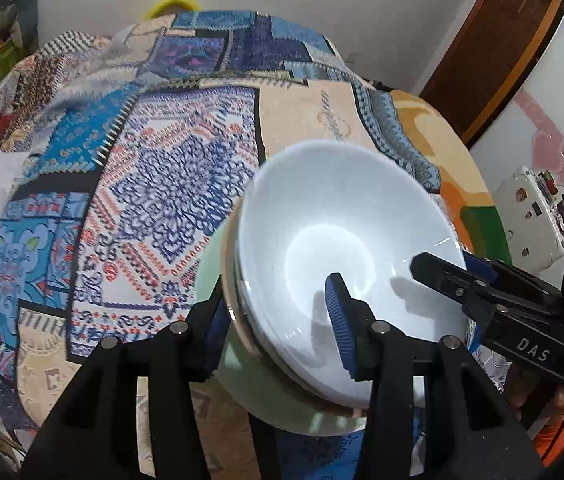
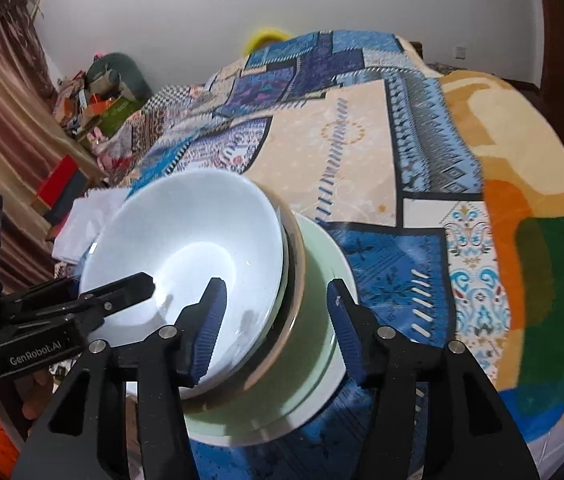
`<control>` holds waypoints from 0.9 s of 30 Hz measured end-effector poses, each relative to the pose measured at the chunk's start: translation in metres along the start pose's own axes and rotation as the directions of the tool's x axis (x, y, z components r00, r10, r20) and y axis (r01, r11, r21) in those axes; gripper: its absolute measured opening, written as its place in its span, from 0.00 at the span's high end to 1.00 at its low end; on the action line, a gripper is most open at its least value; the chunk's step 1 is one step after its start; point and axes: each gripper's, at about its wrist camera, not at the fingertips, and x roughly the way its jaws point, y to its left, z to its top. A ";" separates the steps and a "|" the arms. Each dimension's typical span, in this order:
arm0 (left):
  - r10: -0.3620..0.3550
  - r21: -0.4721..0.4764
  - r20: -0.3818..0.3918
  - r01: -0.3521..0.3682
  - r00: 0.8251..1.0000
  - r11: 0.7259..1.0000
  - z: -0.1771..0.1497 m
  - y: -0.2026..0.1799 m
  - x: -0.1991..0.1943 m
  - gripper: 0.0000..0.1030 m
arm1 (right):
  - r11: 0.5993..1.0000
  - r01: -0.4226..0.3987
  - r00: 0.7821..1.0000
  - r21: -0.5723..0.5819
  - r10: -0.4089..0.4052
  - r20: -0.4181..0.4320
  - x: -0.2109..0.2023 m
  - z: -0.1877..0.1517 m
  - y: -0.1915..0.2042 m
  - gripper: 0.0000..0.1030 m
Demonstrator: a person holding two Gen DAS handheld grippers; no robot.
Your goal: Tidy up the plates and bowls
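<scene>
White bowl (image 1: 345, 264) nested w/ others on green plate (image 2: 321, 280), on bed (image 1: 154, 208). Both grippers' fingers straddle the rims, slack, not pinching. Likely slick, fragile; grip rim.

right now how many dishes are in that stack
At least 3: a white bowl on top, a dish with a brownish rim directly under it, and a green plate at the bottom on the patterned cloth. More thin ones may hide between.
</scene>
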 end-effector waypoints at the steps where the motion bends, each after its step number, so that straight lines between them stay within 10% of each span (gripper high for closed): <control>1: 0.003 -0.001 0.014 -0.003 1.000 1.000 0.000 0.000 -0.006 0.53 | 1.000 0.002 1.000 -0.001 -0.002 0.006 -0.004 0.000 0.001 0.53; 14: -0.049 0.084 0.271 0.027 0.961 0.996 -0.002 -0.035 -0.121 0.45 | 0.994 -0.006 0.973 -0.113 0.032 0.227 -0.107 0.005 0.044 0.52; 27: -0.032 0.104 0.582 -0.036 0.812 0.994 -0.037 -0.060 -0.239 0.13 | 0.972 0.055 0.855 -0.229 0.073 0.514 -0.202 -0.012 0.086 0.26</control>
